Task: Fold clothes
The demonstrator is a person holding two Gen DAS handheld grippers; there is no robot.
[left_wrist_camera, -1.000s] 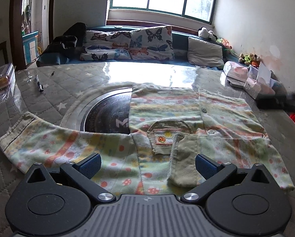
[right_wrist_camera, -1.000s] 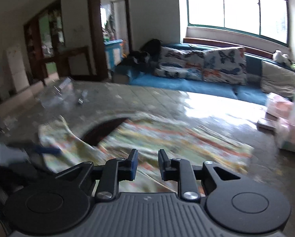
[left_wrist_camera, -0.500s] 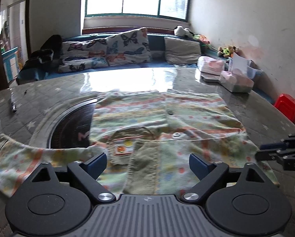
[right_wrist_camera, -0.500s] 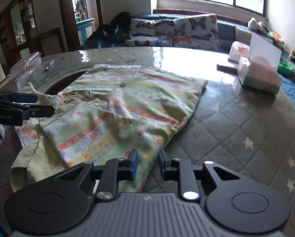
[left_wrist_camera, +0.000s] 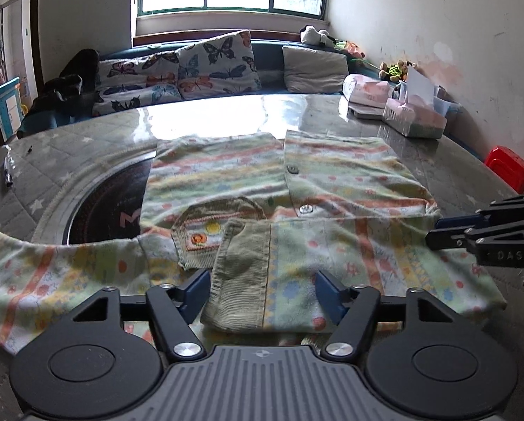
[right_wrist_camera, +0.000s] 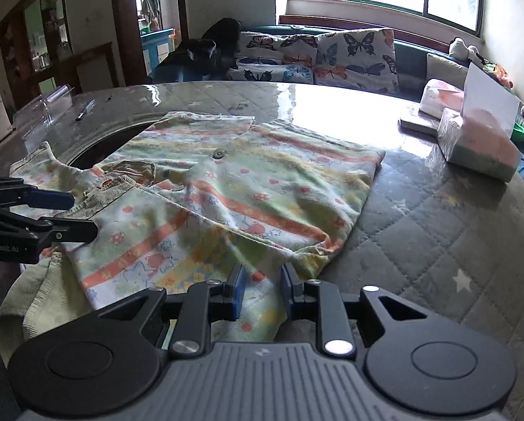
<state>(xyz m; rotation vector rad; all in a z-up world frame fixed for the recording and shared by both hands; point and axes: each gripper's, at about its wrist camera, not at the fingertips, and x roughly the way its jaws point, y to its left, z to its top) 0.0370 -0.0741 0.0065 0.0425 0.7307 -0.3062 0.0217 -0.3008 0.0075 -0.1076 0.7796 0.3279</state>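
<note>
**Progress: first sleeve fold in place, remainder pending**

Cardigan (left_wrist_camera: 332, 189) lies front up, buttoned, on the quilted table cover (right_wrist_camera: 437, 231). One sleeve (left_wrist_camera: 384, 245) is already folded across the chest; the other sleeve (left_wrist_camera: 51, 273) lies spread out over the table's dark round inset (left_wrist_camera: 97, 210). Left gripper (left_wrist_camera: 262, 293) hovers near the collar end, jaws wide apart, empty. Right gripper (right_wrist_camera: 261, 287) sits at the garment's edge, jaws slightly apart, not clamped on fabric. Judged remaining: second sleeve fold, then body folds.

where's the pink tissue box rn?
The pink tissue box sits at the quilted table's far right edge, beyond the striped floral cardigan, ahead-right in the right wrist view.
</note>
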